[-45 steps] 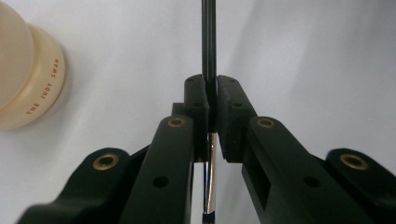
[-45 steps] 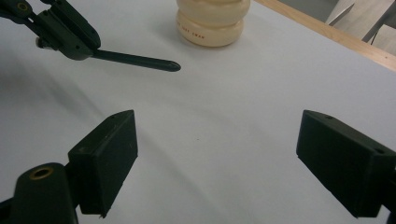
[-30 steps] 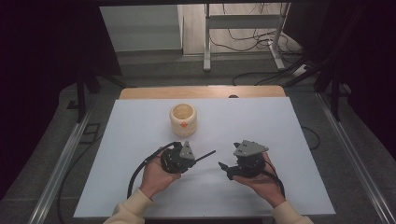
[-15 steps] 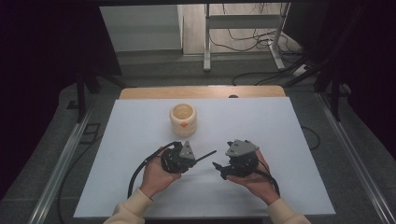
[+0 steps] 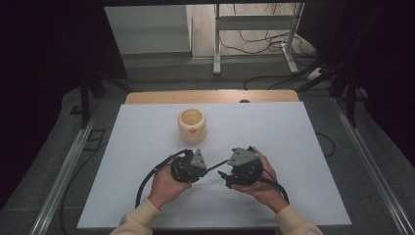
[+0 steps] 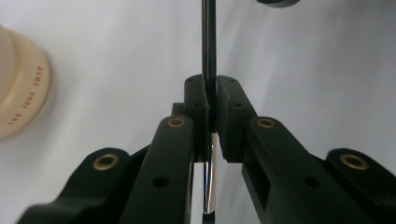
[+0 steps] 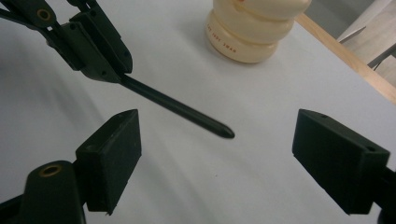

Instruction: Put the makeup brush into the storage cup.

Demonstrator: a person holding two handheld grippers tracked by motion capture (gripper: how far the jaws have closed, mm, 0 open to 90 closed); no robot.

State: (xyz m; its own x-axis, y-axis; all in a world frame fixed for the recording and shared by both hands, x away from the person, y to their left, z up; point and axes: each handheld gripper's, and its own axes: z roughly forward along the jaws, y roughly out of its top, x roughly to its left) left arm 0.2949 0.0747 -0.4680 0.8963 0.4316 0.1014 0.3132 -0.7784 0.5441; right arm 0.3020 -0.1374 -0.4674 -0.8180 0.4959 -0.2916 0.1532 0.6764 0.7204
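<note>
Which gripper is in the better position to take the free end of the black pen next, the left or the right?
Right. The right gripper is open, and the black pen points into its gap. The left gripper is shut on it.

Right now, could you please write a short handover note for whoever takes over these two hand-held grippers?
Left hand-held gripper: shut on a thin black pen, gripped near one end, the tip pointing toward the right one.
Right hand-held gripper: open, jaws wide apart, holding nothing, with the pen's tip just ahead of the gap.
The cream holder stands upright, farther back on the white table, apart from both.
Done: pen picked up.
Left: probably pass the pen to the right gripper, or drop it into the holder.
</note>
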